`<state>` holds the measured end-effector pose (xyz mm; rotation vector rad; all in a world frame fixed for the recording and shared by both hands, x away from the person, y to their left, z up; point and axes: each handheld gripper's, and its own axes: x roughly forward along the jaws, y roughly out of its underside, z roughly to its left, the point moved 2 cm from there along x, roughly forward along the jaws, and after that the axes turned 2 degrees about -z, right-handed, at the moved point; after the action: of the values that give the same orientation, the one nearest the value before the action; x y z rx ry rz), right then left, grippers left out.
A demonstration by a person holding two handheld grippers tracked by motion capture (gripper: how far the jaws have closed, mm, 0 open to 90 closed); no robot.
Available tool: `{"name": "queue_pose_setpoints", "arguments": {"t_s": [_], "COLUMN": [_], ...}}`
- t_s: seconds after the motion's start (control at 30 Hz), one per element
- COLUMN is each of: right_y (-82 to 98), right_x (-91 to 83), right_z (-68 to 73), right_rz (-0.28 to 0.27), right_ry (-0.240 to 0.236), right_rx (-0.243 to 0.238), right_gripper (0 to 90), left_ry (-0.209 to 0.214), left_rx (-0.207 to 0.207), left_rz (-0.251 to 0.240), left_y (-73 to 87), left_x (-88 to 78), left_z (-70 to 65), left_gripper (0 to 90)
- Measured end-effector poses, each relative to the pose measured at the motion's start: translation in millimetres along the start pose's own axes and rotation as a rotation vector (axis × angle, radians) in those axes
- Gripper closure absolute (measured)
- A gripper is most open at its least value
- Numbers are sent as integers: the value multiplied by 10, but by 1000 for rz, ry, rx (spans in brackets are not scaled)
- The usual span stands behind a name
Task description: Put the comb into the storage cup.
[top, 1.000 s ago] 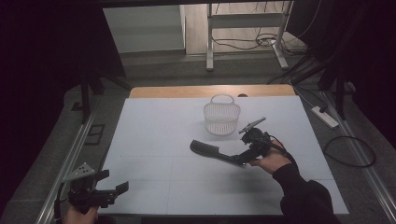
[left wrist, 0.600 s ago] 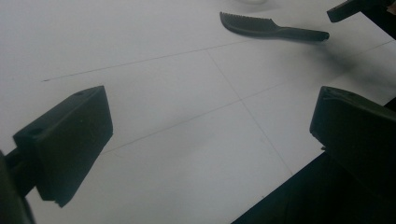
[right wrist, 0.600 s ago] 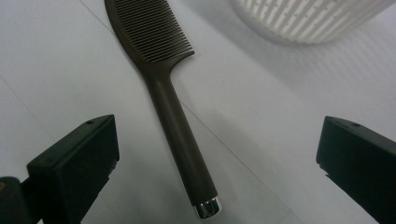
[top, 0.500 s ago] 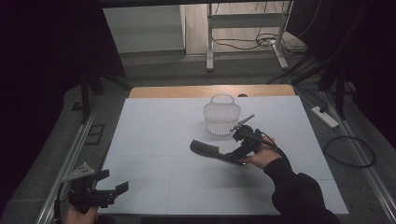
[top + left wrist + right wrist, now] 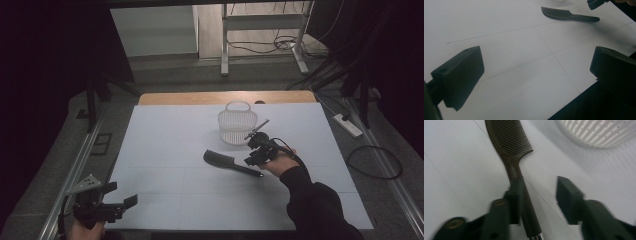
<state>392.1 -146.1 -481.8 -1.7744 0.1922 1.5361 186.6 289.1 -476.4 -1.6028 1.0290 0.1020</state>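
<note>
My right gripper [image 5: 537,202] jaws stand open astride the handle of the comb [image 5: 511,147], light, stiff, likely slippery; my left gripper [image 5: 536,75] hangs open, empty.

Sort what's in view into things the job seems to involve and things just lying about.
Likely in the job:
comb, its handle between the right gripper's open fingers
white basket just beyond

Lying about:
left gripper, idle at the near edge
power strip on the floor
</note>
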Motion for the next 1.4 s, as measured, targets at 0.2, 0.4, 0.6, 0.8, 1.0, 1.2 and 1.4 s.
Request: {"name": "queue_pose_setpoints", "arguments": {"t_s": [0.2, 0.4, 0.6, 0.8, 1.0, 1.2, 1.4], "right_y": [3, 16, 50, 149, 181, 204, 227], "right_x": [-11, 68, 157, 301, 306, 292, 279], "right_z": [-61, -49, -52, -49, -59, -17, 45], "right_rz": [-7, 14, 21, 74, 77, 76, 81], "right_ry": [-17, 0, -1, 10, 11, -4, -15], "right_rx": [-6, -42, -42, -53, -50, -63, -78], "right_gripper": [894, 894, 895, 895, 895, 894, 894], "left_ry": [0, -1, -1, 0, 2, 2, 2], "left_rx": [0, -1, 0, 2, 1, -4, -5], "left_rz": [1, 0, 1, 0, 0, -2, -2], "left_y": [0, 0, 0, 0, 0, 0, 0], "left_x": [1, 1, 1, 0, 0, -1, -1], "left_z": [0, 1, 1, -2, 0, 3, 5], "left_gripper": [0, 0, 0, 0, 0, 0, 0]}}
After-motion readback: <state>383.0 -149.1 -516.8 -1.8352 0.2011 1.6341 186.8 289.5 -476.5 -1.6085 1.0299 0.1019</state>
